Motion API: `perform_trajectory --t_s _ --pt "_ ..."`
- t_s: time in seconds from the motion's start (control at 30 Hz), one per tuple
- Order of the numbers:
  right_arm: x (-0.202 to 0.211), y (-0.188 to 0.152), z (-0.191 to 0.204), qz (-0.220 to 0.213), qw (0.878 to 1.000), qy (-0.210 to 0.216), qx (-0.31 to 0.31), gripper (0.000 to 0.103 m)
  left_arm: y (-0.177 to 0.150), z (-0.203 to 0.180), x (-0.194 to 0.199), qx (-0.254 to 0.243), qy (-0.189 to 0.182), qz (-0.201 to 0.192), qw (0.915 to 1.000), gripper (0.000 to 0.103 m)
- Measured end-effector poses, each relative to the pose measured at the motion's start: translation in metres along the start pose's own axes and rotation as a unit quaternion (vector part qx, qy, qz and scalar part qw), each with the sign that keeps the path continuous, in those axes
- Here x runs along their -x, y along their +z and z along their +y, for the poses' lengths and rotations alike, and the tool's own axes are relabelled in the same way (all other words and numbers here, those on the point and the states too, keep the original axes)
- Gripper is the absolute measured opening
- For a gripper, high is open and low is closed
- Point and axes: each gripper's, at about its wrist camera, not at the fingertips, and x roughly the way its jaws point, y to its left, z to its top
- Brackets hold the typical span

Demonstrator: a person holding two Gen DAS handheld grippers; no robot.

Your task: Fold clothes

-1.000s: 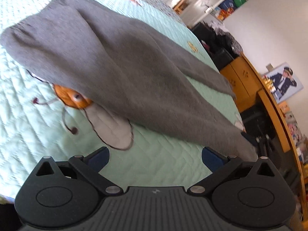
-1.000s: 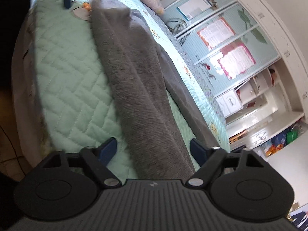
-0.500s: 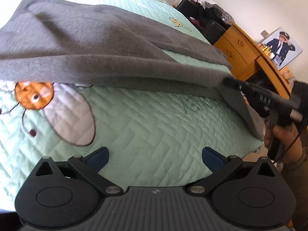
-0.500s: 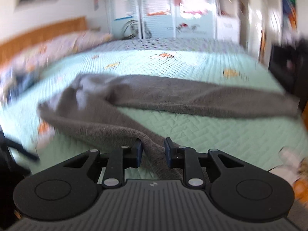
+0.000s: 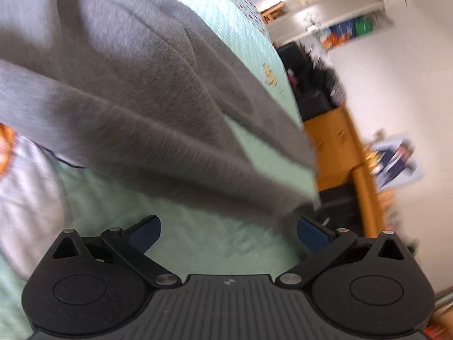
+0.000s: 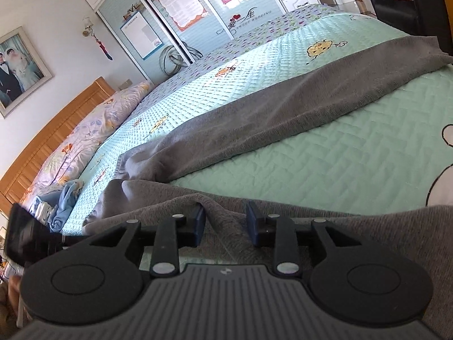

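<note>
Two grippers are seen over grey trousers (image 6: pixel 297 113) spread on a green quilted bedspread (image 6: pixel 354 155). A raised fold of the trouser fabric is pinched between the right gripper (image 6: pixel 225 221) fingers. The left gripper (image 5: pixel 228 231) is held with fingers spread wide, nothing between them, above bare quilt just beside the trouser leg (image 5: pixel 141 99). The left view is motion-blurred.
</note>
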Motion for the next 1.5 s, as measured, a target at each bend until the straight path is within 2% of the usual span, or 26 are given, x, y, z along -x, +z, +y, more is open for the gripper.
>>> perform_trajectory --t_s 0.1,0.2,0.3,0.33,0.4,0.47,0.5,0.6,0.67,0.8,0.83,0.9,1.0,1.03,1.1,1.17,1.3,1.47,1.5 --pt "0.006 -0.005 -0.003 0.000 1.000 0.000 -0.002 0.037 0.009 0.006 -0.008 0.050 -0.039 -0.006 0.9980 0.102" --pt "0.009 -0.011 -0.006 -0.004 1.000 0.002 -0.008 0.039 0.008 0.000 -0.009 0.038 -0.027 -0.010 0.9989 0.102" --pt "0.015 -0.018 -0.005 -0.009 1.000 0.000 -0.005 0.040 0.007 0.002 -0.008 0.053 -0.015 -0.016 0.9983 0.098" --pt "0.017 -0.021 -0.003 -0.010 1.000 -0.003 0.001 0.042 0.007 0.003 -0.008 0.058 -0.011 -0.017 0.9981 0.091" --pt "0.023 -0.029 0.001 -0.013 1.000 -0.010 0.016 0.046 0.006 0.003 -0.005 0.052 0.000 -0.010 0.9986 0.069" --pt "0.032 -0.038 0.004 -0.018 0.999 -0.020 0.029 0.053 0.005 0.002 -0.001 0.044 0.007 -0.001 0.9990 0.017" --pt "0.037 -0.043 0.005 -0.021 0.999 -0.024 0.032 0.055 0.004 -0.001 0.001 0.038 0.013 0.001 0.9992 0.011" --pt "0.058 -0.060 -0.002 -0.040 0.999 -0.028 0.015 0.062 -0.003 -0.017 0.008 0.005 0.046 -0.010 0.9989 0.008" --pt "0.073 -0.074 -0.012 -0.052 0.998 -0.019 -0.026 0.063 -0.004 -0.027 0.017 -0.011 0.052 -0.019 0.9984 0.008" --pt "0.098 -0.106 -0.038 -0.064 0.988 0.049 -0.132 0.065 0.002 -0.037 0.027 0.009 0.022 -0.021 0.9995 0.008" --pt "0.101 -0.113 -0.041 -0.062 0.988 0.044 -0.138 0.065 0.003 -0.038 0.030 0.016 0.016 -0.019 0.9996 0.008" --pt "0.106 -0.121 -0.042 -0.064 0.992 0.006 -0.110 0.065 0.006 -0.038 0.037 0.030 0.006 -0.017 0.9994 0.008" --pt "0.110 -0.126 -0.027 -0.066 0.994 -0.092 -0.003 0.068 0.007 -0.037 0.043 0.042 0.001 -0.015 0.9990 0.007" --pt "0.110 -0.127 -0.027 -0.065 0.993 -0.103 0.006 0.070 0.007 -0.037 0.044 0.043 0.002 -0.015 0.9989 0.007" --pt "0.113 -0.125 -0.044 -0.080 0.993 -0.053 -0.072 0.075 0.007 -0.039 0.042 0.045 0.006 -0.012 0.9989 0.007" --pt "0.116 -0.127 -0.069 -0.109 0.979 -0.011 -0.171 0.075 0.007 -0.039 0.040 0.047 0.009 -0.009 0.9988 0.007" --pt "0.120 -0.136 -0.103 -0.173 0.941 -0.005 -0.289 0.075 0.009 -0.037 0.037 0.052 0.011 -0.005 0.9986 0.007" --pt "0.115 -0.152 -0.132 -0.246 0.879 0.021 -0.409 0.075 0.009 -0.034 0.034 0.054 0.010 -0.004 0.9985 0.007" --pt "0.113 -0.155 -0.134 -0.255 0.870 0.026 -0.420 0.076 0.009 -0.033 0.034 0.054 0.011 -0.003 0.9985 0.007"
